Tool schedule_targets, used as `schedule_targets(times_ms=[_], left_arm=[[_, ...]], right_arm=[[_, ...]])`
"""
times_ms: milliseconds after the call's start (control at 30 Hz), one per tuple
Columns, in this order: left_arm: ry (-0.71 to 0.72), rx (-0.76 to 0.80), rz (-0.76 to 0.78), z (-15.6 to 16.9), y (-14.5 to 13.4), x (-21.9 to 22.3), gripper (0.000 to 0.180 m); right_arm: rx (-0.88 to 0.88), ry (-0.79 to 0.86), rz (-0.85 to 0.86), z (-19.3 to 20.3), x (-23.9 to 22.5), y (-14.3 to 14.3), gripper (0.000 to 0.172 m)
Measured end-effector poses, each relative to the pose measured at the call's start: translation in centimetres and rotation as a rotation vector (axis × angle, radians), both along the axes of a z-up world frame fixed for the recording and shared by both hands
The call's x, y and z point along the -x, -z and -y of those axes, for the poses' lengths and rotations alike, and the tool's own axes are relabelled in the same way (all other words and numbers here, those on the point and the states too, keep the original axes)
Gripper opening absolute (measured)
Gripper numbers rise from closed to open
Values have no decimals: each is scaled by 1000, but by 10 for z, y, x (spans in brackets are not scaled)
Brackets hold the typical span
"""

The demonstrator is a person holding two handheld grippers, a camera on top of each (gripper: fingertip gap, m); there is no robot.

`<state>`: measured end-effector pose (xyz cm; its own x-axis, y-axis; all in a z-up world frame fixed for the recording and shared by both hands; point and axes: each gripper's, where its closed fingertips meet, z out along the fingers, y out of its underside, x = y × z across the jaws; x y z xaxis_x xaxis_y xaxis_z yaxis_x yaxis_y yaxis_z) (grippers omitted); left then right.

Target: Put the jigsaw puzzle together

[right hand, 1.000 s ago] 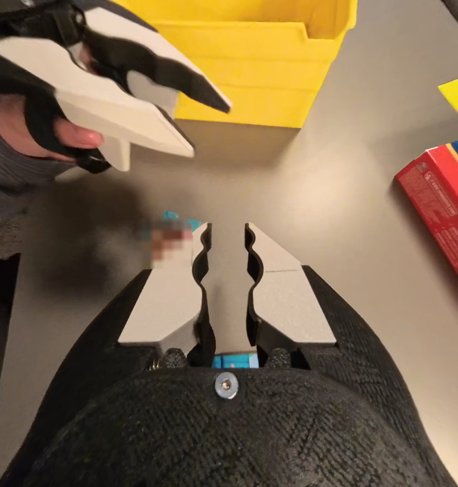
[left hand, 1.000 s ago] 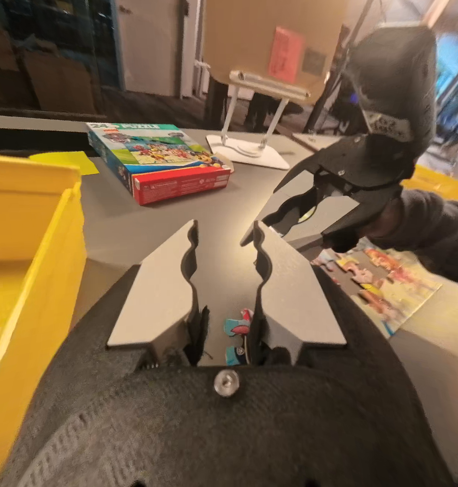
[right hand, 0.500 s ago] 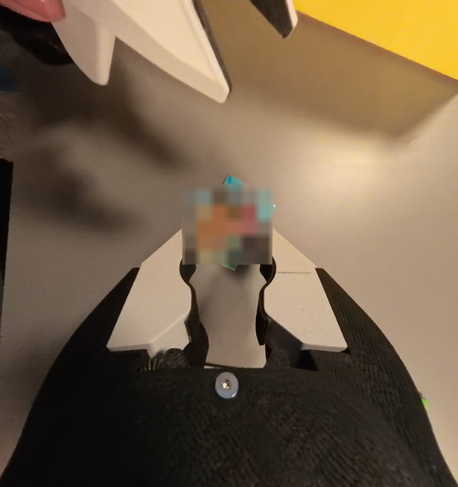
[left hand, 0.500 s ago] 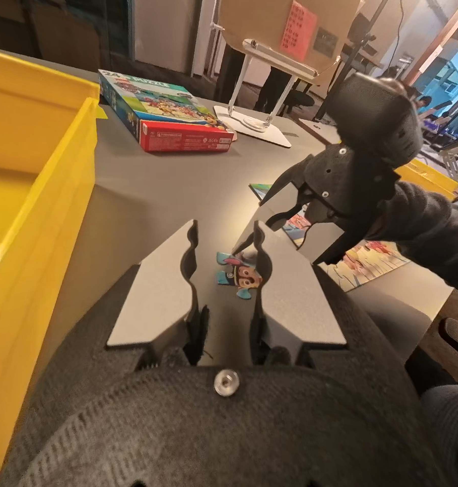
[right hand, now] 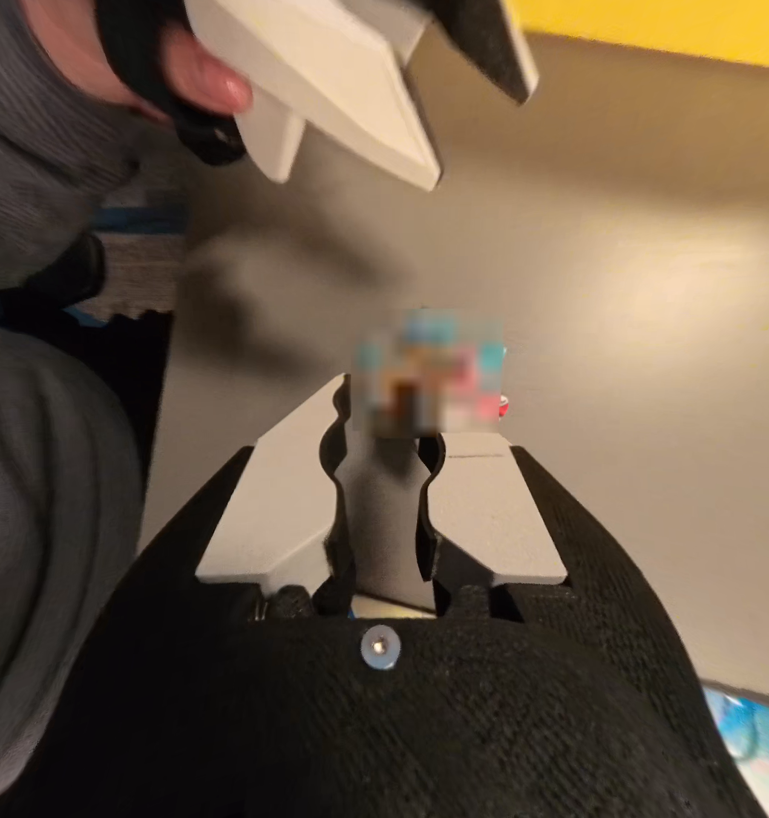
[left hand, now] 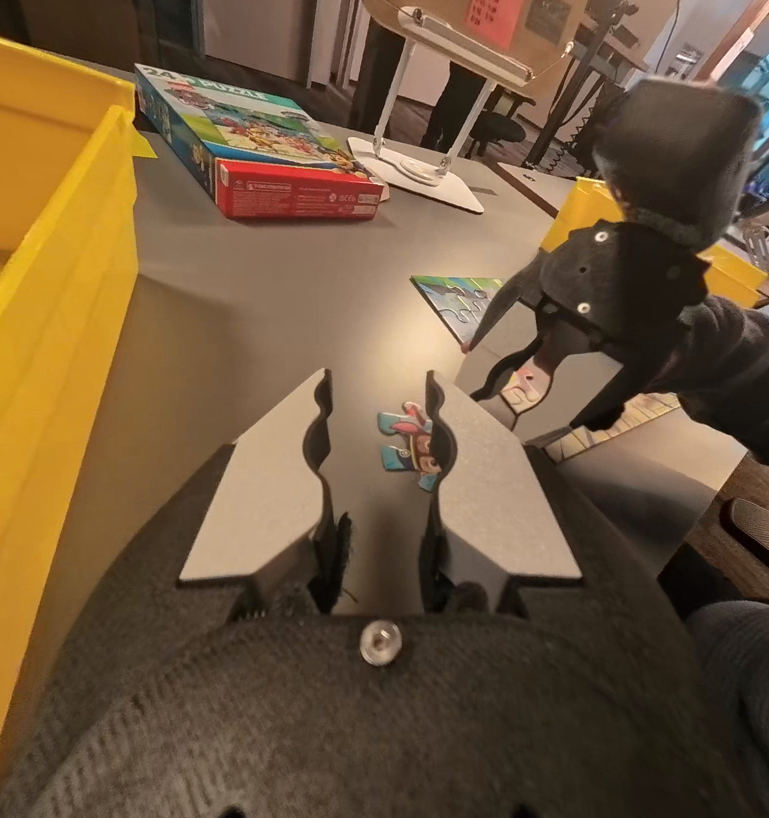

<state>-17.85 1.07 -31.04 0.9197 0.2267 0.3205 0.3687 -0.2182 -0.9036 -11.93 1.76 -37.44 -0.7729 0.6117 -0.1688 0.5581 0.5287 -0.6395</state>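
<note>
Overhead, the left hand-held gripper hangs released above a puzzle piece on the table; at frame right, the right hand-held gripper tilts down, released.

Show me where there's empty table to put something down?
Bare grey table lies between the yellow bin, the puzzle box and the loose puzzle piece. It's crowded by the assembled puzzle, under the right gripper.

We take this for an office or lab workspace: past the left tongs lie a grey bench, yellow bins, a swivel chair, more desks, cables and a cardboard board on a stand.
</note>
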Motion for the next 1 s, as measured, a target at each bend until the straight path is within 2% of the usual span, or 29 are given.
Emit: schedule_targets(times_ms=[67,200,600,733,833,1000], left_arm=[[10,2,-6,1,-2,-4,41],[23,7,-19,6,-5,-12,41],[58,18,-55,35,-13,-51,41],[57,29,-76,48,-11,-65,41],[59,38,-71,54,-7,-74,40],[82,78,-71,62,2,-89,40]], right_arm=[[87,59,-22,0,8,-10,32],[18,124,-20,-14,11,2,38],[114,-63,108,55,-64,-1,40],[-10,-19,-161,54,-54,-5,53],[-53,-20,-167,61,-64,5,61],[-89,-6,-185,67,-71,7,34]])
